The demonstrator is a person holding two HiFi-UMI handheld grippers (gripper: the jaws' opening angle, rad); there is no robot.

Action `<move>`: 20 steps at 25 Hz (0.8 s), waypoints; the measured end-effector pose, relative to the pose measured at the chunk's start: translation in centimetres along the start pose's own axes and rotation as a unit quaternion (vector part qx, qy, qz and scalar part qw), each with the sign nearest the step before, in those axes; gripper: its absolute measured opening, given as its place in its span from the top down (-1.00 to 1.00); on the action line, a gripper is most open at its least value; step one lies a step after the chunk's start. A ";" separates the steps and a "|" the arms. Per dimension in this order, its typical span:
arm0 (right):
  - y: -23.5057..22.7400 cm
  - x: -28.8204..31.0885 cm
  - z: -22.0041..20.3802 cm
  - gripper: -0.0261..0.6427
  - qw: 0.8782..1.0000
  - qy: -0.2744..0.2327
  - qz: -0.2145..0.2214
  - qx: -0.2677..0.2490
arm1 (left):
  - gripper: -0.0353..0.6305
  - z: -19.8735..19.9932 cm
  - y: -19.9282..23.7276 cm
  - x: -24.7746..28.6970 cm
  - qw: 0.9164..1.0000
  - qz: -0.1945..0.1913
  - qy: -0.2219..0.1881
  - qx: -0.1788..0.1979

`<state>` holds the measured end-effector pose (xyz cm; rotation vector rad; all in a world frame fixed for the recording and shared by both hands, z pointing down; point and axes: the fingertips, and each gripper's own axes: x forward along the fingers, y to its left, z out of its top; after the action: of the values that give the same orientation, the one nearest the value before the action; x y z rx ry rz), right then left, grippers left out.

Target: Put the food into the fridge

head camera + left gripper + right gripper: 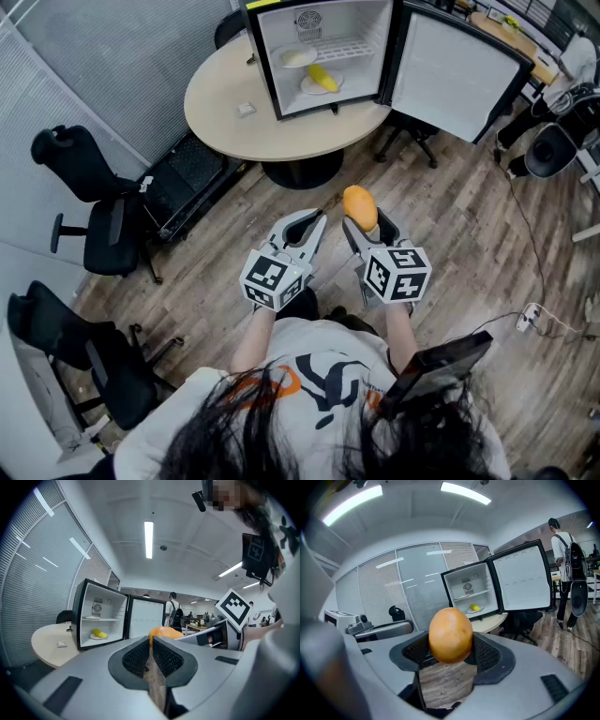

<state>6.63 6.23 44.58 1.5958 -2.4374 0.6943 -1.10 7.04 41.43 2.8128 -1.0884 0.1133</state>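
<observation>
Right gripper (450, 652): jaws spread wide, pads clamped on either side of the orange fruit (450, 635). It's egg-shaped (could be a mango, can't say for sure). The grip sits on its lower half, so most of the fruit stands proud of the jaws. That should help me set it down without the jaw tips hitting a shelf first.

Left gripper (151, 654): jaws closed down to a thin slit, nothing in them. I'm carrying it just left of the right one as a spare, since the door is already open.

The fridge (265, 66) stands on the far side of the round table (225, 108). Its door (450, 70) is swung out to the right, so the approach is straight ahead. I'm well back from it, with bare wood floor (234, 253) between us.

Already inside: a yellow food item (322, 79) on a plate on the bottom level, and a plate with something pale (298, 58) on the upper shelf. Free room looks tight on the bottom right.

My read is that this is the carry phase, and next I walk in and pick a spot that clears both plates.
</observation>
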 end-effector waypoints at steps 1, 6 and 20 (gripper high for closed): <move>0.1 0.1 -0.1 0.03 1.000 0.001 0.001 -0.002 | 0.86 -0.1 0.1 -0.2 1.000 0.002 0.000 -0.001; 0.7 0.1 -0.5 0.03 1.000 -0.001 0.005 -0.001 | 0.86 -0.5 0.2 -1.1 1.000 0.010 0.000 -0.004; -0.1 -1.2 -1.0 0.03 1.000 -0.003 0.003 0.003 | 0.86 -0.8 -1.1 -1.1 1.000 0.012 0.001 -0.004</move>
<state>7.15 7.64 45.02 1.5972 -2.4472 0.6986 -1.15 8.70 42.00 2.7921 -1.1195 0.1137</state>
